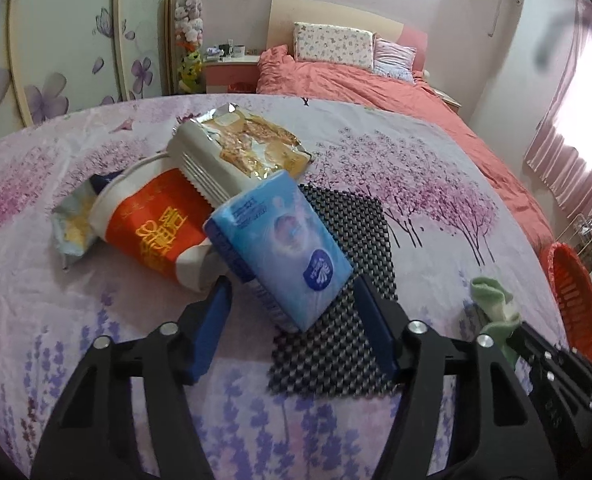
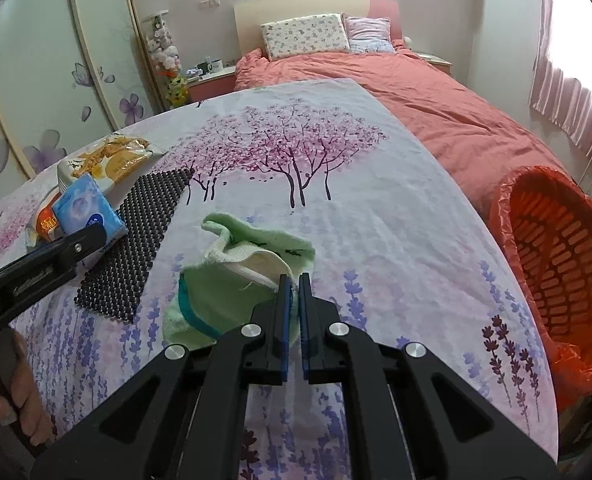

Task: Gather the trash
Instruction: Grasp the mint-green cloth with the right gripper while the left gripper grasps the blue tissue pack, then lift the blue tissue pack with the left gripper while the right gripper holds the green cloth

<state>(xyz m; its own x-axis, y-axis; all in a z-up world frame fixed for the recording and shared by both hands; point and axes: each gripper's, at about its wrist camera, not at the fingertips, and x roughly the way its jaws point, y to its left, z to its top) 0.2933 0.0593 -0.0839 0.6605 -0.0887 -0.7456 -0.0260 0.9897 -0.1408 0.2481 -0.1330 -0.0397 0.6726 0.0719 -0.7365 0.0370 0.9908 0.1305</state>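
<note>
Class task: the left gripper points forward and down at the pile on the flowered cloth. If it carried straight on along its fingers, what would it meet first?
Most likely the blue tissue pack, whose near corner already lies between the open left gripper fingers, over the black mesh mat. Depth is uncertain.

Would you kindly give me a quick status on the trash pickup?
Left gripper open around tissue pack. Right gripper shut on green sock. Orange basket unobstructed.

Left hand-held gripper (image 1: 292, 300) angled downward, jaws partly apart; right hand-held gripper (image 2: 294, 280) angled downward, jaws pinched together
</note>
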